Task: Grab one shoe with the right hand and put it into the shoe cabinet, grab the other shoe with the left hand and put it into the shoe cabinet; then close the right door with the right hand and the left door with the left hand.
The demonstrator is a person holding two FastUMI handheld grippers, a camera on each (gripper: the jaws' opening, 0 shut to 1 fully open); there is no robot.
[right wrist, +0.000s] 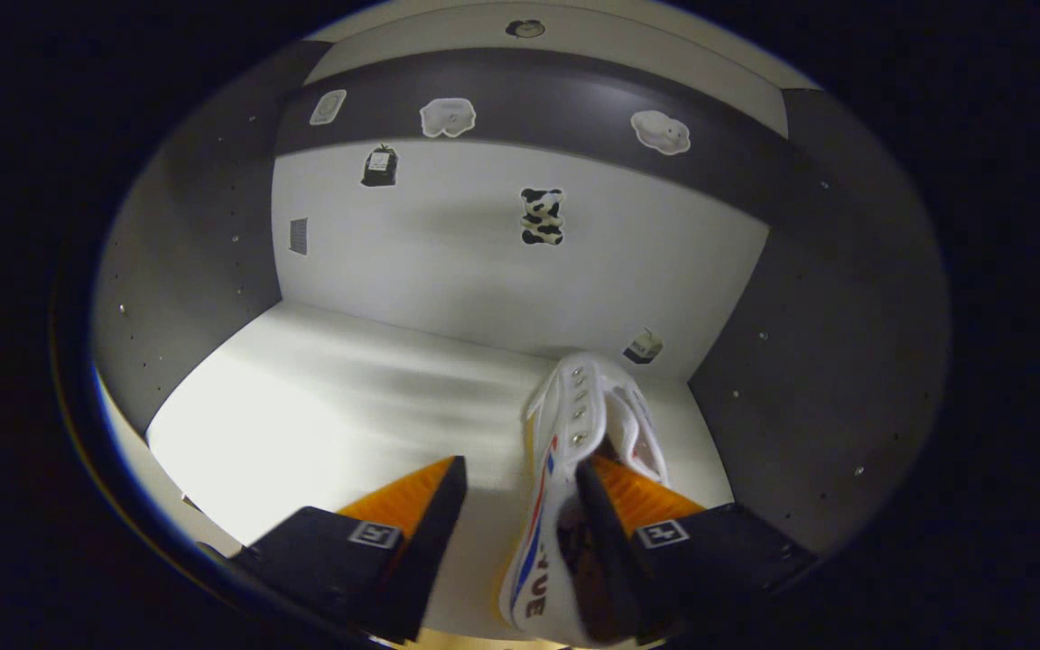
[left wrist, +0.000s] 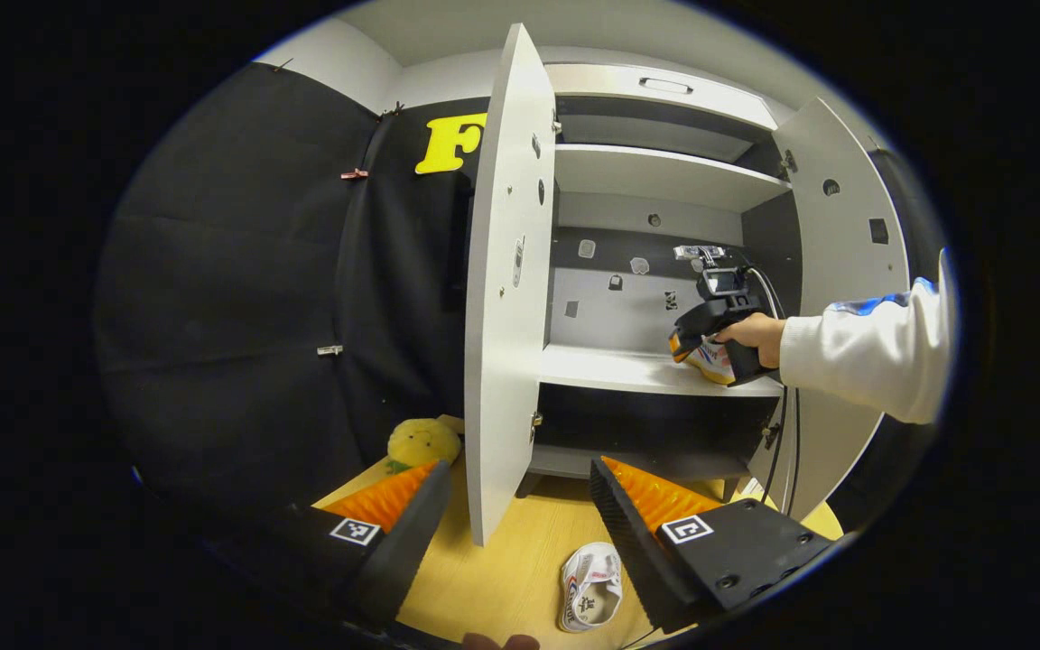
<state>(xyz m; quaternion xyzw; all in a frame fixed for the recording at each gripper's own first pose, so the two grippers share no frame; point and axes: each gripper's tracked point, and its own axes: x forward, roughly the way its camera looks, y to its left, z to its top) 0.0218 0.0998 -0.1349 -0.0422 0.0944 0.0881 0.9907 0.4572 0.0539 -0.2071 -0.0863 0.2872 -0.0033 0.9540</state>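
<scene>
First shoe (right wrist: 565, 469) rests on the cabinet shelf (right wrist: 348, 397), right gripper (right wrist: 515, 506) spread wide; next, left gripper (left wrist: 520, 506), wide and empty, takes the second shoe (left wrist: 589, 587).

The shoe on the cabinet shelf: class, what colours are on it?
The shoe is white with a red and blue side stripe, clearest in the right gripper view.

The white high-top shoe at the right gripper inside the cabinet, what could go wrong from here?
1. The right gripper is open, one finger inside the white high-top shoe; pulling back could snag the collar and drag the shoe off the white middle shelf.
2. The shoe sits near the shelf's front edge, so the white right door might hit it on closing.
3. The white left door stands close to the left gripper, crowding its reach for the second white shoe on the wooden floor.
</scene>
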